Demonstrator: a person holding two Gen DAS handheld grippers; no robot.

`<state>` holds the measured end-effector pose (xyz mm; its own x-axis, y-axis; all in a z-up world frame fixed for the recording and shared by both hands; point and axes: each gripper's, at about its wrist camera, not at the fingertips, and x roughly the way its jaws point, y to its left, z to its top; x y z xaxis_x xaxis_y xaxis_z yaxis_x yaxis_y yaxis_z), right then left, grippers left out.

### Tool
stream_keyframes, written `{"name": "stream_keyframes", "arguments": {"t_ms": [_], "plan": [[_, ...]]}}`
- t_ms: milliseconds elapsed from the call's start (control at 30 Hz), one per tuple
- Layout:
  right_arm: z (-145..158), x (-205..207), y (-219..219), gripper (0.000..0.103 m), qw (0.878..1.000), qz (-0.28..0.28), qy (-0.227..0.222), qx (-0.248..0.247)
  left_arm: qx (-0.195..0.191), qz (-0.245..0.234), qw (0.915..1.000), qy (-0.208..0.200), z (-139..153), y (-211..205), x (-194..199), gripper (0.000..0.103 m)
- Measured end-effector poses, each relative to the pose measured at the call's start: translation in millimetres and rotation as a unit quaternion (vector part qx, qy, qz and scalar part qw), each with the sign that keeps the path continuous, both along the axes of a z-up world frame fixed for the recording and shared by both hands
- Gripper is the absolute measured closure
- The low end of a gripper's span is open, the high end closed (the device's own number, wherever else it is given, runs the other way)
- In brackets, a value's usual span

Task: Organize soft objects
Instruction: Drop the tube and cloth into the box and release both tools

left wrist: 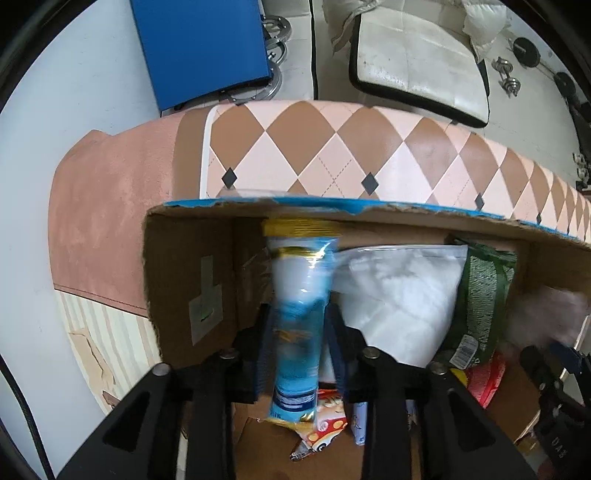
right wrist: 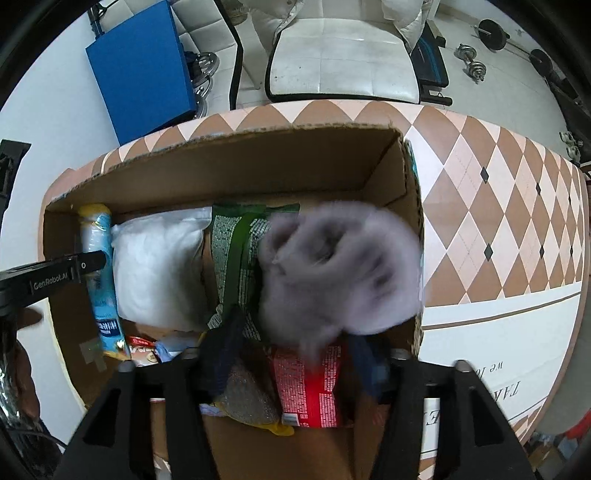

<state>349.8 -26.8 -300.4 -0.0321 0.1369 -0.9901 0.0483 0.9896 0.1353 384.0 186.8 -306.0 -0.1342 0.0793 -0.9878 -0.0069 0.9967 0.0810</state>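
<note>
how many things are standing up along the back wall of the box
3 clearly: the blue packet at the left, held by the left gripper; the white bag beside it; then the green packet. The grey fluffy item may hide more.

One cardboard box (right wrist: 258,166); one blue packet (left wrist: 297,317); one white bag (right wrist: 159,266); one green bag (right wrist: 240,251); one grey plush (right wrist: 343,273).

Black tool (left wrist: 297,354) – blue pads, round silver screws.

Beyond the diamond-patterned table (right wrist: 491,206): white cushioned chair (right wrist: 343,62) at centre, blue panel (right wrist: 144,74) to its left, dumbbells (right wrist: 471,61) and weight plates (right wrist: 493,35) far right.
</note>
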Motion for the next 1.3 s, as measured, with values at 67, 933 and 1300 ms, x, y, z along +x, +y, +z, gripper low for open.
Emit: {"name": "stream_keyframes", "arguments": {"t_ms": [67,933,1300], "plan": [[2.2,-0.2,0.9,0.036,1.000,0.000,-0.001,-0.001,0.000,0.000,1.0000,-0.006,4.3,0.3,-0.6,0.072],[52.6,-83.3,7.0,0.009,0.997,0.024,-0.071,-0.035,0.019,0.006,0.9834,-0.181,87.9,-19.6,-120.5,0.010],[92.3,-108.4,1.3,0.000,0.991,0.029,-0.121,-0.058,0.007,0.013,0.9769,-0.213,122.9,-28.2,-151.5,0.009]]}}
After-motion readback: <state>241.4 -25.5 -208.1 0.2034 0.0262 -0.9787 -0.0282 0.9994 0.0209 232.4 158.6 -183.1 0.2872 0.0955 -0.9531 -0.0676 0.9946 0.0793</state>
